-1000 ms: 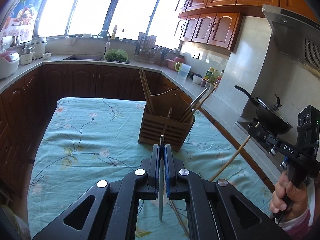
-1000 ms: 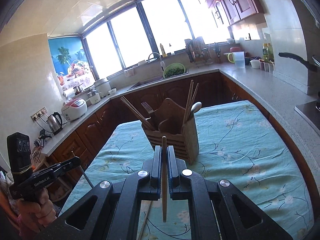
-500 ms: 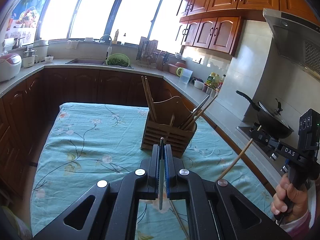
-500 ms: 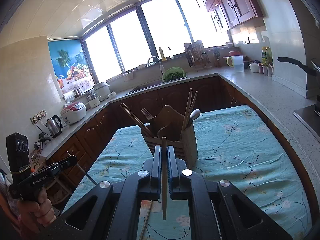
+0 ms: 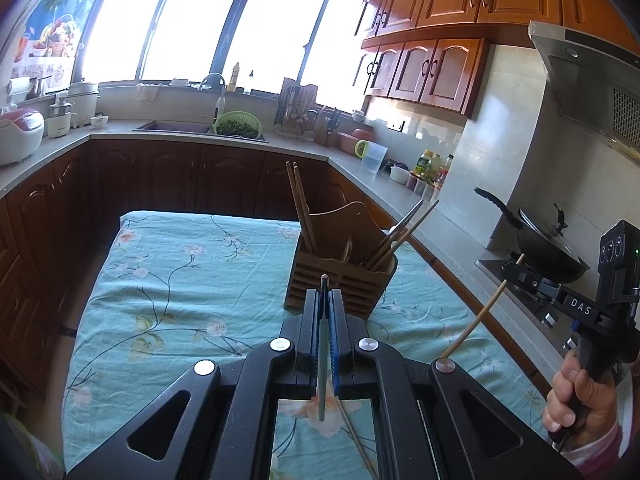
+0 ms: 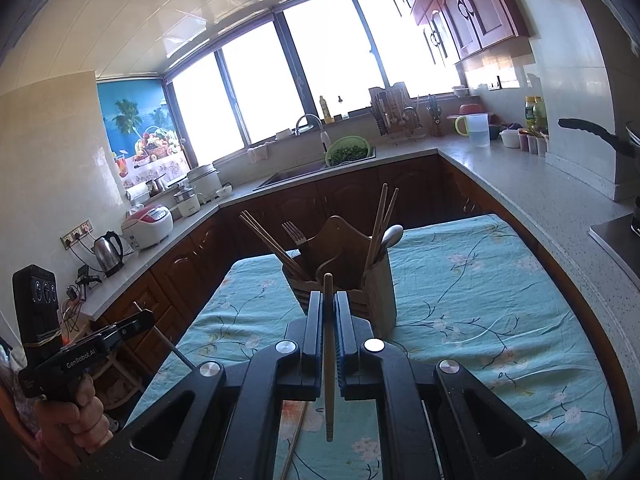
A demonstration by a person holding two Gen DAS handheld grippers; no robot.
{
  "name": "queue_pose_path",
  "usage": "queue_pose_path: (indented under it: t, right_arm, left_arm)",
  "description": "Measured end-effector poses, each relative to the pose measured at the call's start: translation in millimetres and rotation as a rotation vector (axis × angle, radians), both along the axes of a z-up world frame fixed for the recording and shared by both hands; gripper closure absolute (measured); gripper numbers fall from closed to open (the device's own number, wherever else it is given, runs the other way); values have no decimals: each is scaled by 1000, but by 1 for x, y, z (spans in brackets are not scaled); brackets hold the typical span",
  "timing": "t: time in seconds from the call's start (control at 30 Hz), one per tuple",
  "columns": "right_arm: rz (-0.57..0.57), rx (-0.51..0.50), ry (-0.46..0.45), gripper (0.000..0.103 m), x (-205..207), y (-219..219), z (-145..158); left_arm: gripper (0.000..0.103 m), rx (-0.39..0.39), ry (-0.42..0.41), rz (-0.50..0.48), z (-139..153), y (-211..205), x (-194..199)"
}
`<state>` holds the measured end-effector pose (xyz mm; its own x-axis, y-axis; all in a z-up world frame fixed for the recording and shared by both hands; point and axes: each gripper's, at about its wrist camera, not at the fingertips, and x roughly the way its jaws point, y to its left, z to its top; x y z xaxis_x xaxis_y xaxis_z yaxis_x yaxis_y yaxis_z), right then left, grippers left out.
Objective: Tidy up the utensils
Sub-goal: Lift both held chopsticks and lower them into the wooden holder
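A wooden utensil holder (image 5: 340,264) (image 6: 352,268) stands on the table with chopsticks, a fork (image 6: 295,234) and a spoon (image 6: 390,236) in it. My left gripper (image 5: 324,300) is shut on a thin metal utensil (image 5: 322,344), held upright in front of the holder. It also shows in the right wrist view (image 6: 136,322). My right gripper (image 6: 329,304) is shut on a wooden chopstick (image 6: 329,360), close in front of the holder. It also shows in the left wrist view (image 5: 516,272), with the chopstick (image 5: 480,316) slanting down.
The table has a teal floral cloth (image 5: 172,280) (image 6: 480,288). A loose chopstick (image 5: 356,436) (image 6: 294,440) lies on it under the grippers. Dark cabinets and a stone counter (image 6: 540,192) ring the table. A wok (image 5: 548,248) sits on the stove at right.
Both grippers have tilted upward a little and stay near the holder. Each still holds its utensil.
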<state>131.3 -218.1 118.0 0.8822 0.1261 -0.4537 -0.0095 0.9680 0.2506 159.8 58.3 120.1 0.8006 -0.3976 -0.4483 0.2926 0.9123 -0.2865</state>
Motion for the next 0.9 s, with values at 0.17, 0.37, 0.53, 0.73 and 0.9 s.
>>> queue_pose_path:
  t: [0.17, 0.37, 0.53, 0.73, 0.9]
  right_arm:
    - [0, 6, -23, 98, 10, -4, 11]
    - [-13, -11, -92, 98, 27, -8, 37]
    - [-30, -13, -154, 98, 47, -16, 63]
    - [-62, -47, -216, 98, 69, -19, 84]
    - [-86, -46, -242, 98, 89, -21, 86]
  left_arm:
    - [101, 3, -31, -3, 10, -2, 9]
    - [101, 11, -102, -1, 32, -7, 27]
    - [101, 27, -179, -2, 54, -16, 48]
    - [101, 22, -229, 6, 64, -28, 83]
    - [101, 16, -260, 14, 61, -41, 117]
